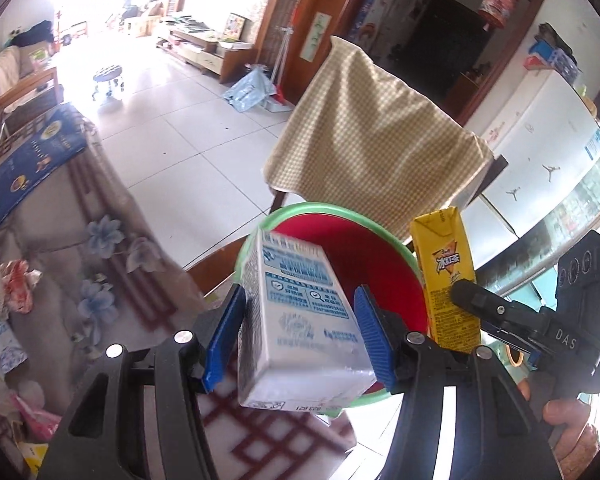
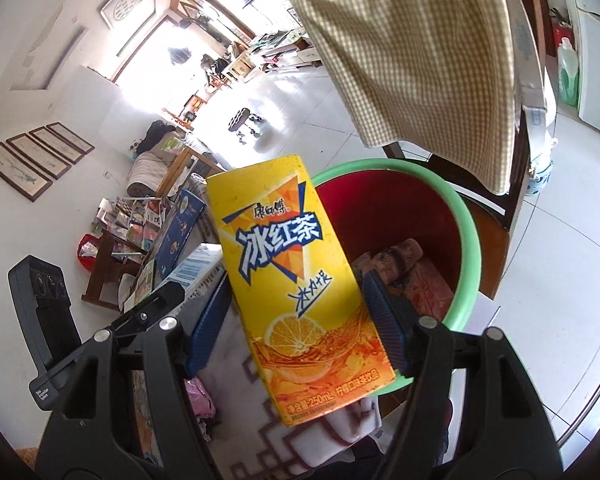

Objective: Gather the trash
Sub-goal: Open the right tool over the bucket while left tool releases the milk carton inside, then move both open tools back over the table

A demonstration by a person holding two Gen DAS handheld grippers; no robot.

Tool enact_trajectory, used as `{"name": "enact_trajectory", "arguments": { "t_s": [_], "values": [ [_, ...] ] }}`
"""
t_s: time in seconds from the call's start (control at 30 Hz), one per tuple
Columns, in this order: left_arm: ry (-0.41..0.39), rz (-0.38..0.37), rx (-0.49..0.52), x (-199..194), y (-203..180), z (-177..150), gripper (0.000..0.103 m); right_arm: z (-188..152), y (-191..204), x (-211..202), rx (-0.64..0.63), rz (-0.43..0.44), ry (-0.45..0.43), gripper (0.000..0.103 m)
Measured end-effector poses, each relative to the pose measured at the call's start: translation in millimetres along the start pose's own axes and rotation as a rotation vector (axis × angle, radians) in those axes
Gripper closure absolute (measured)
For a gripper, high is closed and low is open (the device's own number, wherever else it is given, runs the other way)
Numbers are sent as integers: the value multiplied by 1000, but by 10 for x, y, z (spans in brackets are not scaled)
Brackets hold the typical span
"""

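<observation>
Left gripper (image 1: 300, 334), low centre of its view, pinches a white carton (image 1: 300, 320) between blue pads. Right gripper (image 2: 296, 330) likewise clamps a yellow tea carton (image 2: 292, 280). Both cartons hang at the near rim of the red bin (image 1: 364, 256) with its green edge, wrappers already inside. Judged step: delivery. Next: carry both fully over the opening, then spread the jaws.

From my left camera the white carton (image 1: 300, 320) hid the near side of the bin (image 1: 380, 264), so I could not see its bottom. The tablecloth (image 1: 112, 264) at left was smeared. From my right camera the yellow carton (image 2: 296, 280) covered the bin's left rim; the wrappers (image 2: 404, 268) inside were too blurred to identify.
</observation>
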State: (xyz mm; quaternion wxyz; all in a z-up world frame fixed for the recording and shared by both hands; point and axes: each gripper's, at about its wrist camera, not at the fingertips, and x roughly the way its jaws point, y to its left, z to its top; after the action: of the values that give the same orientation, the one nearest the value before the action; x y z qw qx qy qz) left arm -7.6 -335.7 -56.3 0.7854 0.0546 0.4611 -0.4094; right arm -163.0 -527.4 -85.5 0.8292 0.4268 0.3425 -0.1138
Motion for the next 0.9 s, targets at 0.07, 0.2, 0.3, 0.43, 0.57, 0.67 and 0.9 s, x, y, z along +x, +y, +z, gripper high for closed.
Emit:
{"name": "enact_trajectory", "arguments": {
  "t_s": [0.07, 0.2, 0.3, 0.43, 0.57, 0.67, 0.9],
  "values": [
    [6, -6, 19, 51, -78, 30, 62, 10, -20, -34, 2, -9, -12, 37],
    [4, 5, 29, 124, -149, 78, 48, 45, -59, -57, -1, -33, -22, 35],
    [-4, -7, -6, 100, -100, 91, 42, 49, -84, -67, 17, -38, -34, 29],
    [-8, 10, -39, 25, 32, 34, 37, 61, -101, -62, 34, -36, -40, 28],
    [-9, 46, -66, -72, 203, -115, 36, 56, -53, -20, 26, -26, -30, 28],
    [-2, 72, -86, -138, 328, -235, 36, 28, 64, 53, -4, -18, -9, 28],
    [8, 137, -136, -282, 645, -484, 35, -97, 352, 227, -95, 0, 45, 26]
  ]
}}
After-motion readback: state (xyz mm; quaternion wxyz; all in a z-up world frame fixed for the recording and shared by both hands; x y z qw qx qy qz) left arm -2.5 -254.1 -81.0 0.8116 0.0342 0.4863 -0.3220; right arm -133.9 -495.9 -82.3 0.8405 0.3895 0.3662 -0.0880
